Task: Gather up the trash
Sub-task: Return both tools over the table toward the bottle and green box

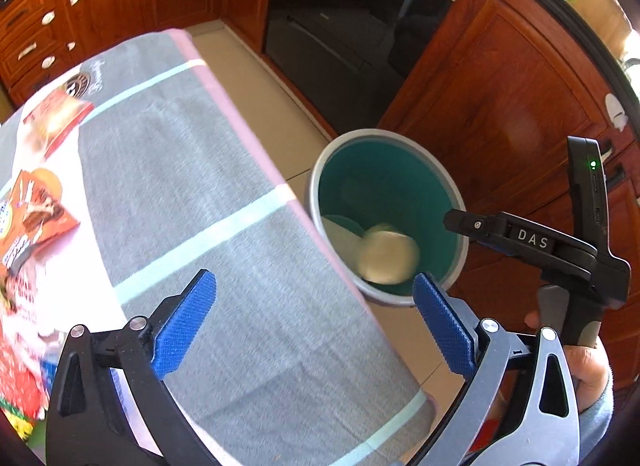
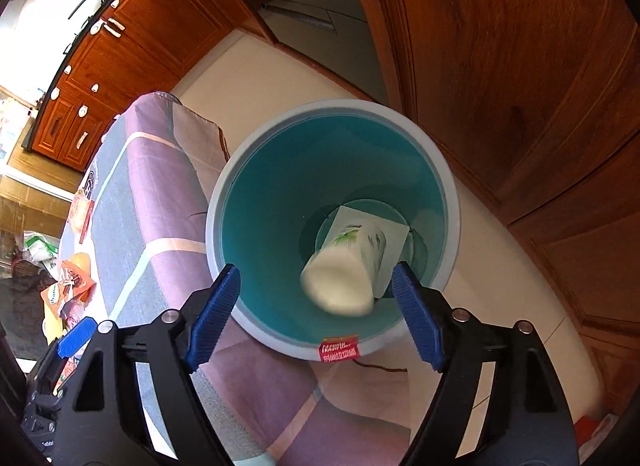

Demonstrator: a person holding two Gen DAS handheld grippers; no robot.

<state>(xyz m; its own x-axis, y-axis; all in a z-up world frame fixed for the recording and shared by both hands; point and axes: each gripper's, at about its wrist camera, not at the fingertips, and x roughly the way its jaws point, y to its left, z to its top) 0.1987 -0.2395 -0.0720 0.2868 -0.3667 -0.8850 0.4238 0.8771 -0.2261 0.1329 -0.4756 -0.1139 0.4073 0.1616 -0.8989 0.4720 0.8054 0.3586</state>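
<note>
A grey bin with a teal inside (image 2: 256,201) stands on the floor beside the table; it also shows in the left wrist view (image 1: 448,185). A blurred white paper cup (image 2: 344,270) is in mid-air inside the bin mouth, also seen in the left wrist view (image 1: 386,254). A flat white piece (image 2: 394,234) lies at the bin's bottom. My right gripper (image 2: 316,298) is open and empty, right above the bin. My left gripper (image 1: 316,310) is open and empty over the table's edge. Orange snack wrappers (image 1: 44,217) lie on the table at the left.
The table has a grey cloth with pink and pale stripes (image 1: 208,185). Wooden cabinets (image 1: 500,105) and a dark oven door (image 1: 344,37) stand close behind the bin. The right gripper's body (image 1: 560,242) shows in the left wrist view, above the bin's right side.
</note>
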